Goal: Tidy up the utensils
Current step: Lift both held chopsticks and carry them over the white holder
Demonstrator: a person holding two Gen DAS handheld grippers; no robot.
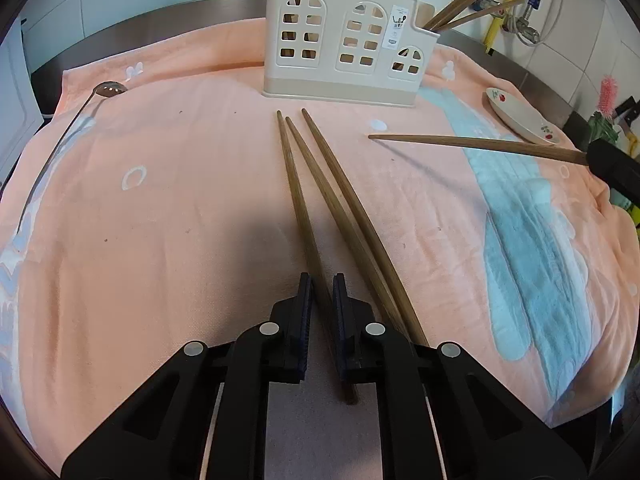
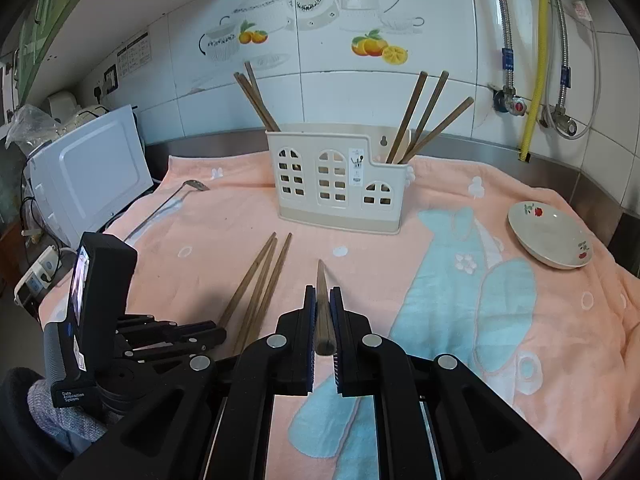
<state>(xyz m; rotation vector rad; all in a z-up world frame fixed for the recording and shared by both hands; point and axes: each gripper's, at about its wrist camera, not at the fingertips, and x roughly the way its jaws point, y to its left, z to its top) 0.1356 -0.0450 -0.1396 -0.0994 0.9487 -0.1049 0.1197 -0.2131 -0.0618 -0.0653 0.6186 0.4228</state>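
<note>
While our right tool (image 2: 323, 294) clamps one chopstick (image 2: 322, 304) pointing ahead at the holder (image 2: 340, 184), our left tool (image 1: 322, 282) is shut on the leftmost chopstick (image 1: 294, 200) of three lying lengthwise toward it.

Three brown wooden chopsticks (image 1: 320, 200) lie side by side before the cream holder (image 1: 340, 40), seemingly touching.

A home kitchen: white wall tiles (image 2: 440, 92) printed with teapots and oranges at 12 o'clock, water valves and hoses (image 2: 516, 104) at 2 o'clock, a white microwave (image 2: 92, 176) at 9 o'clock, and a chopstick holder (image 2: 340, 184) on the towel-covered steel surface (image 2: 560, 168).
</note>
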